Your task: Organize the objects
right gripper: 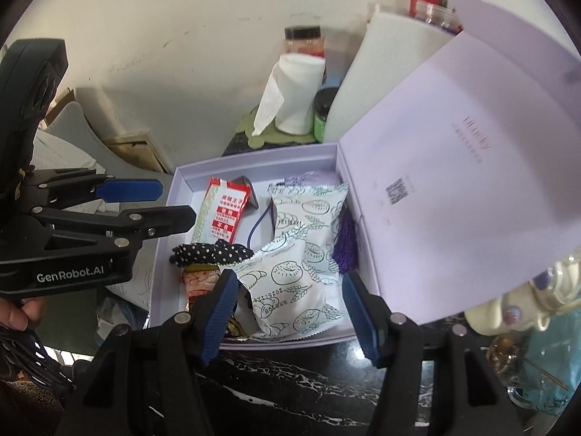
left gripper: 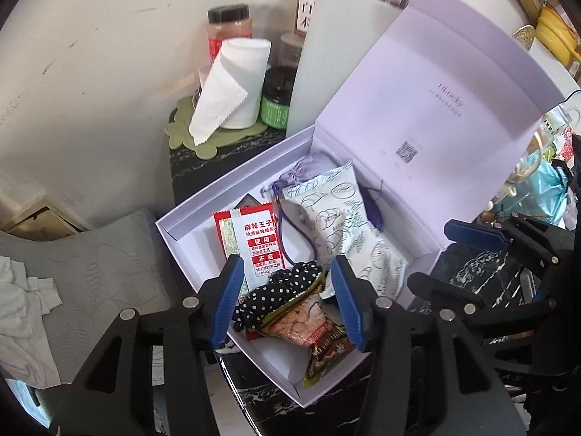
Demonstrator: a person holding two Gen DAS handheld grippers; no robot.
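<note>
Right up close, the left gripper (left gripper: 288, 301) has its blue-padded fingers (left gripper: 228, 298) spread wide, nothing between them touching the pads, poised over the near corner of the box (left gripper: 189, 250). Below that gap sits a black polka-dot scrunchie (left gripper: 279, 290), and just under it an orange snack packet (left gripper: 308, 330) spilling toward the box's front edge. Over in the right wrist view, the right gripper (right gripper: 290, 312) is also wide apart, holding nothing, hovering above the front wall of the box with the dark marble tabletop (right gripper: 290, 381) beneath.

Inside the box: a red-and-white sachet (left gripper: 254, 243) leans on the left side, two white pastry packets (right gripper: 290, 283) with line drawings overlap in the middle and right, and a purple tassel (right gripper: 345, 247) lies against the hinge side. A purple cord (left gripper: 290, 232) loops between the sachet and the packets. A pale lilac pouch (left gripper: 312, 165) is tucked at the back, partly hidden.

The lid (left gripper: 435, 109) stands open, tilted back to the right, showing small printed text and a QR code. Behind the box, a toilet roll (left gripper: 239, 83) stands on a green mat (left gripper: 203, 134), with jars (left gripper: 228, 25) against the wall and a green-labelled tub (left gripper: 276, 105) beside the roll.
</note>
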